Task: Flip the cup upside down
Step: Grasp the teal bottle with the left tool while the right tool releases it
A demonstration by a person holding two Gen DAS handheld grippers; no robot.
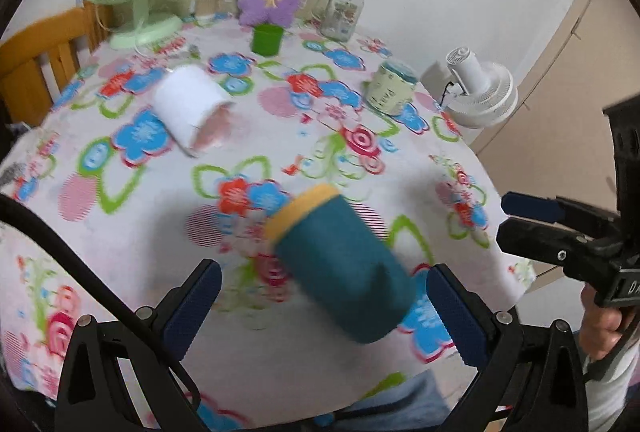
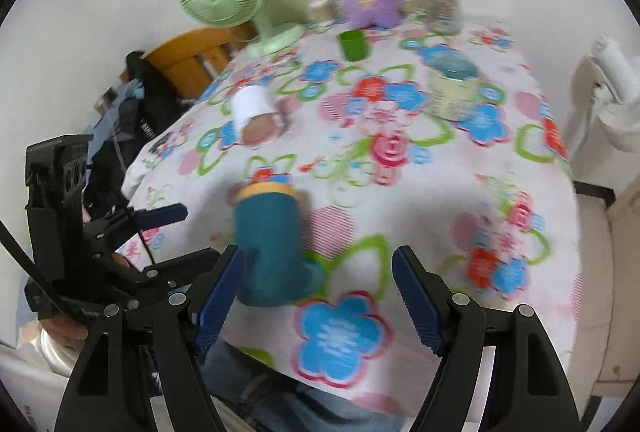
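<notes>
Near the table's (image 1: pixel 120 232) front edge I see the teal cup (image 1: pixel 344 272) between my left gripper's (image 1: pixel 324 306) spread, empty fingers, my right gripper (image 2: pixel 318 292) gaping too.

no text can be read with certainty: the cream mug (image 1: pixel 390 88) beside the white fan (image 1: pixel 480 92) carries dark lettering, blurred; white letters on the black bag (image 2: pixel 148 120) are illegible.
</notes>
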